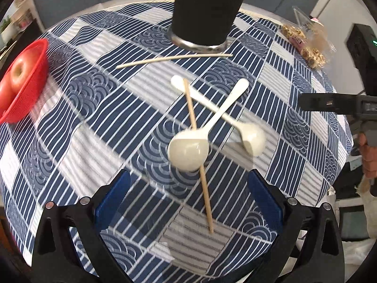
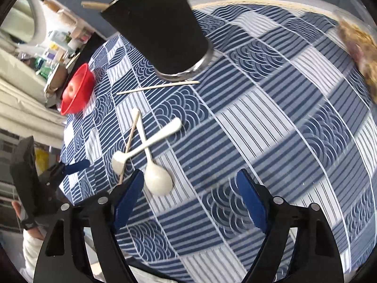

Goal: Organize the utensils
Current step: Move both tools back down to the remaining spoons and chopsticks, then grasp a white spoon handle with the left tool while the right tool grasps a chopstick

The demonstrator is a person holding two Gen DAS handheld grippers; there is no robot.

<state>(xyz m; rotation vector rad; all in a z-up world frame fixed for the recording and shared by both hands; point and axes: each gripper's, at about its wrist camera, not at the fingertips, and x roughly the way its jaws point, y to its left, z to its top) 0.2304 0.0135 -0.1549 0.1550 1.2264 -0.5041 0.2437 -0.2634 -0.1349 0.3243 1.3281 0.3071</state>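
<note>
Two cream spoons lie crossed on the blue patterned tablecloth (image 1: 94,122): one spoon (image 1: 188,152) with its bowl nearest my left gripper, the other spoon (image 1: 253,139) to its right. One wooden chopstick (image 1: 198,155) runs under the near spoon; a second chopstick (image 1: 174,59) lies before the black cup (image 1: 205,11). My left gripper (image 1: 188,188) is open, just short of the near spoon's bowl. My right gripper (image 2: 190,188) is open, its left finger beside a spoon bowl (image 2: 157,181); nothing sits between its pads. The black cup (image 2: 155,28) holds a wooden stick end (image 2: 94,5).
A red basket (image 1: 26,87) with apples sits at the table's left edge. A clear snack bag (image 1: 304,42) lies at the far right. The other gripper (image 1: 329,102) reaches in from the right. A person's hand (image 2: 26,214) shows at the lower left of the right wrist view.
</note>
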